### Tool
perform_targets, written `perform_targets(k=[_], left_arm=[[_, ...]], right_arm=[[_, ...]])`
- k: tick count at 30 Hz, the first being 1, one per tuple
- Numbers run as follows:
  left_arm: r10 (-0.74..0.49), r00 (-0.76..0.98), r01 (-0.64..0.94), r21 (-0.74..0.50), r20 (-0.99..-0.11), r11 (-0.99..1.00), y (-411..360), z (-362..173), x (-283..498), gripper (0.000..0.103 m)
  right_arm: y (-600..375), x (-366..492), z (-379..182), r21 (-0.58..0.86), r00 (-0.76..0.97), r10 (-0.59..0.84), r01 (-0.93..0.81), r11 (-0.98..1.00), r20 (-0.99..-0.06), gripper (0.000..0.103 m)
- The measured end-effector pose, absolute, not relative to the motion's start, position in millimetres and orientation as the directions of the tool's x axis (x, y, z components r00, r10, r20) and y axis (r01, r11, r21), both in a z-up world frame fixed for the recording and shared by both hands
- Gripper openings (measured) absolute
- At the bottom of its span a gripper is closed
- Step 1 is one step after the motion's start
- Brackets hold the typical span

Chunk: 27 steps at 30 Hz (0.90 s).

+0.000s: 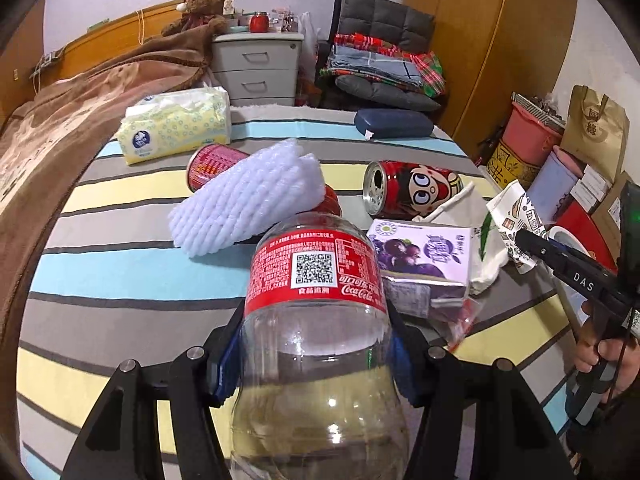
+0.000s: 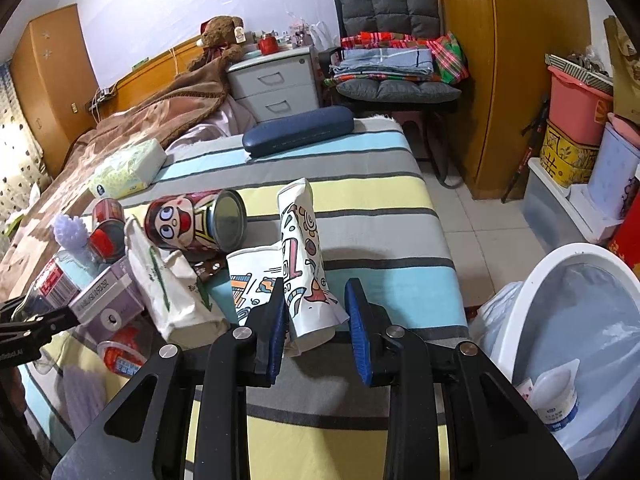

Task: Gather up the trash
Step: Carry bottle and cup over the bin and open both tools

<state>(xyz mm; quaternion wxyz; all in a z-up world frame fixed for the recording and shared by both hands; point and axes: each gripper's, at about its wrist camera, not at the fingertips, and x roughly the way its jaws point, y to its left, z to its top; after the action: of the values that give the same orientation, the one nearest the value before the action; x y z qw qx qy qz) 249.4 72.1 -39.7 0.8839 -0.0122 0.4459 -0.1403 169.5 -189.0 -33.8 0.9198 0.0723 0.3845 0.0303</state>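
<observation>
Clear plastic Coca-Cola bottle [image 1: 316, 320], red-labelled, sits clamped between the blue pads of the left gripper [image 1: 316, 356], lifted off the striped bedsheet [image 1: 120, 280]. Ahead of those jaws lie a white foam fruit net [image 1: 248, 200] resting on a red can [image 1: 208, 164], a cartoon-printed red can [image 1: 412, 188] on its side with the open end showing, and a purple drink carton [image 1: 420, 256] just right of the bottle. A tissue pack [image 1: 176, 124] and a dark blue case [image 1: 392, 123] lie farther ahead.

Right gripper [image 2: 316, 316] has a crushed patterned paper cup [image 2: 304, 256] between its fingers; the left pad presses on it, while contact at the right pad cannot be confirmed, so a firm grip cannot be told. A white paper bag [image 2: 172, 292] lies just left of that gripper. To its right, beside the bed, stands a lined white bin [image 2: 560, 272] holding a small white bottle [image 2: 556, 396].
</observation>
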Motion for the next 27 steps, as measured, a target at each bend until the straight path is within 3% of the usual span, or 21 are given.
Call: perform_targets(k=[27], left_arm=[[-0.363,0.647,0.379,-0.131,-0.670,0.916,0.0,26.8,185.1,0.062]], right_arm=[[-212.3,115.5,7.4,0.178,0.810,0.073,0.040,0.983,-0.582,0.030]])
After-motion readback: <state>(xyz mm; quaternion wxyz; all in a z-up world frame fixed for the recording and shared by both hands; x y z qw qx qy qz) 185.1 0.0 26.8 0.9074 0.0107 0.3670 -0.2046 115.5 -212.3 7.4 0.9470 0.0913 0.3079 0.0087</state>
